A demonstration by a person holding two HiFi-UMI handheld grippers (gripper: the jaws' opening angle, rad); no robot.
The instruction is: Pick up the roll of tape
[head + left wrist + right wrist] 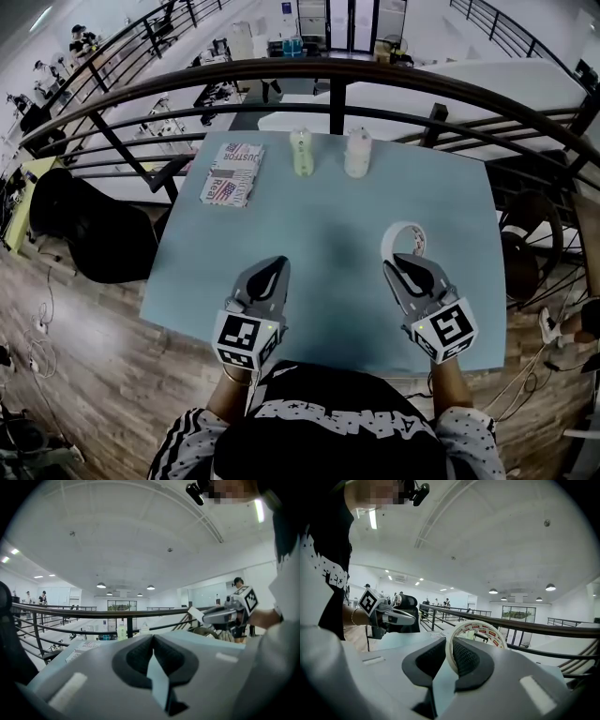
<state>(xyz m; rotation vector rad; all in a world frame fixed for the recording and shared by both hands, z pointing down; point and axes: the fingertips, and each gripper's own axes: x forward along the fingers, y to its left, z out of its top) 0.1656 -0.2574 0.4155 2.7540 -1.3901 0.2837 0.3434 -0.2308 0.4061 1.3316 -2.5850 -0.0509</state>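
Note:
The roll of tape (388,237), a white ring with red print, stands on edge off the light blue table (328,234), clamped between the jaws of my right gripper (401,266). In the right gripper view the tape (482,629) rises from between the dark pads (466,660), which press on its wall. My left gripper (275,268) hovers over the table's front left with its jaws closed together and nothing in them (152,639). The left gripper view also shows the right gripper (224,614) off to the right, carrying the tape (196,614).
Two pale bottles (301,152) (357,152) stand at the table's far edge, with a flag-printed box (232,173) to their left. A dark railing (337,94) runs behind the table. A black chair (84,230) sits on the left, a wheel (525,253) on the right.

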